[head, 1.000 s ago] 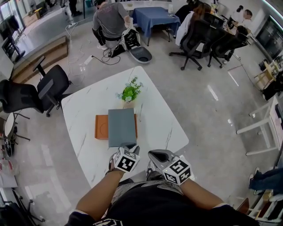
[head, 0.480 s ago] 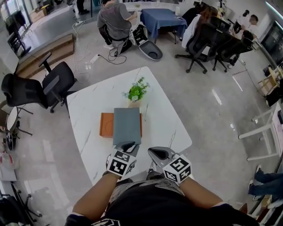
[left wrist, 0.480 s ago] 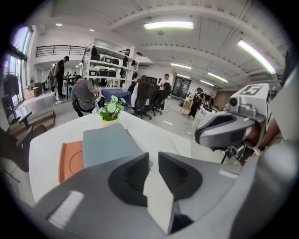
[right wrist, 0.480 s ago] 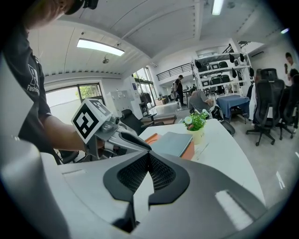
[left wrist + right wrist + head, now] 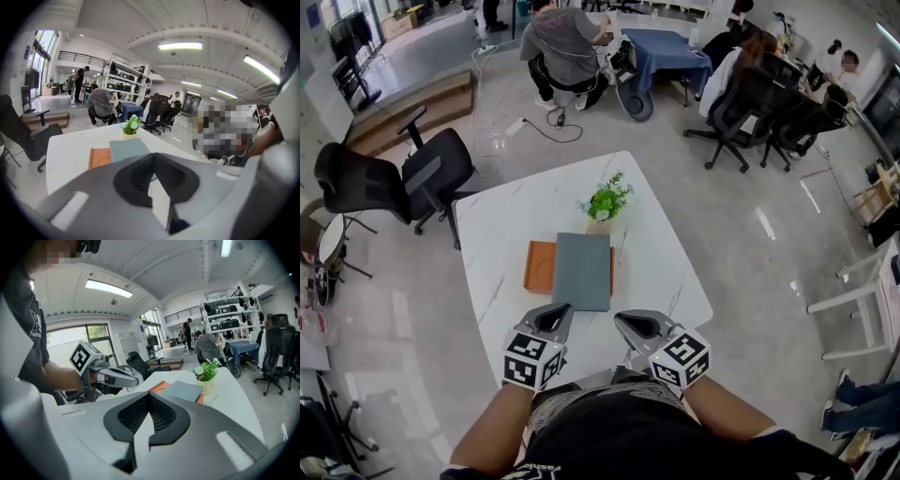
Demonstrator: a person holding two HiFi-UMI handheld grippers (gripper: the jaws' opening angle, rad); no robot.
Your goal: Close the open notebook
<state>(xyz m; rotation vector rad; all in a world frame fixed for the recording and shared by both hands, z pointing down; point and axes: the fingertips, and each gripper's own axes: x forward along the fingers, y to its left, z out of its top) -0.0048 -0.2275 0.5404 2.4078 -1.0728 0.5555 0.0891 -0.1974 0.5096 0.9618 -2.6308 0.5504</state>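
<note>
**Notebook lies shut on the worktop, both hand-held grippers closed**

We see the notebook closed and lying flat near the middle of the white, grey-veined worktop. Its cover is a plain, matt grey-blue with no print or marks that we can make out. It is a rectangle with its long sides running away from us, and its edges look straight and even, with no page or cover lifted.

It rests on an orange mat. The mat sticks out as a broad strip on the notebook's left and as a thin sliver on its right. The notebook's near end reaches past the mat onto the bare worktop. A small green plant in a pale pot stands just beyond the notebook's far right corner.

The left hand-held gripper is in the air over the near part of the worktop, close to the notebook's near left corner but not touching it. Its jaws have just been closing. They now meet at the tips with nothing between them.

The right hand-held gripper is beside it, to the right of the notebook's near end. Its jaws are also pressed together and hold nothing. Both point away from us, towards the notebook and the plant.
</note>
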